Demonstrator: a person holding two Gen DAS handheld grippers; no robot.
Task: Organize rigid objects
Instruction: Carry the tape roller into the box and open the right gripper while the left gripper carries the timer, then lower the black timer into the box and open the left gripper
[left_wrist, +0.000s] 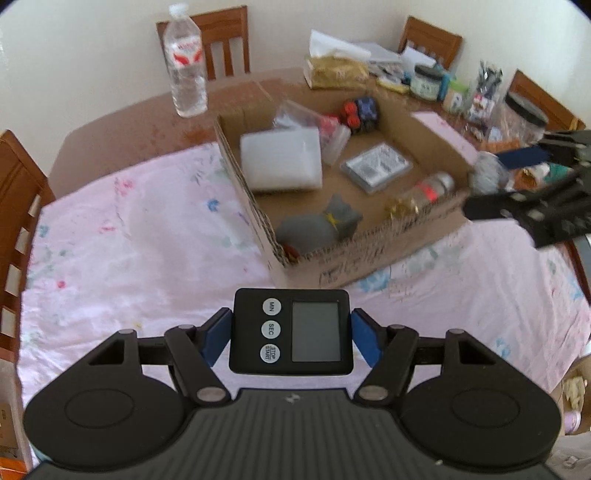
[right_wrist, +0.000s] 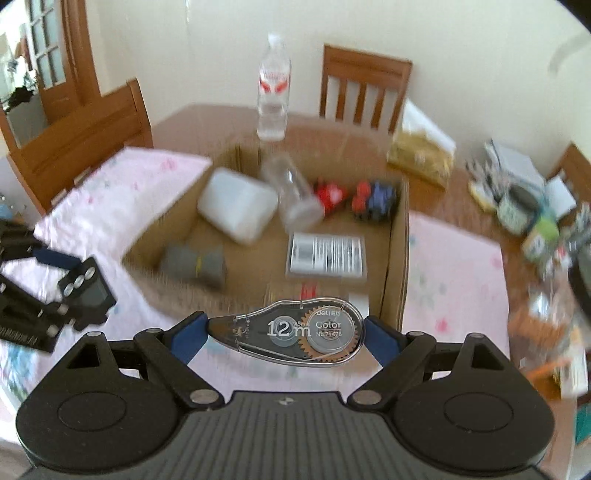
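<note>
Left hand-held gripper (left_wrist: 291, 334) clamps our timer (left_wrist: 290, 331) by its sides; right hand-held gripper (right_wrist: 286, 332) pinches the tape dispenser (right_wrist: 295, 332) end to end. Both probably light, stiff, slick plastic. Box (left_wrist: 369, 236) waits at 12 o'clock on the worktop (left_wrist: 110, 229).

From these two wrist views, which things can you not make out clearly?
- Right wrist view: the cardboard box contents are smeared by motion blur; the grey item cannot be identified.
- Left wrist view: the right gripper is cut off by the right edge, its load blurred.
- Both views: the far clutter is too small.
</note>
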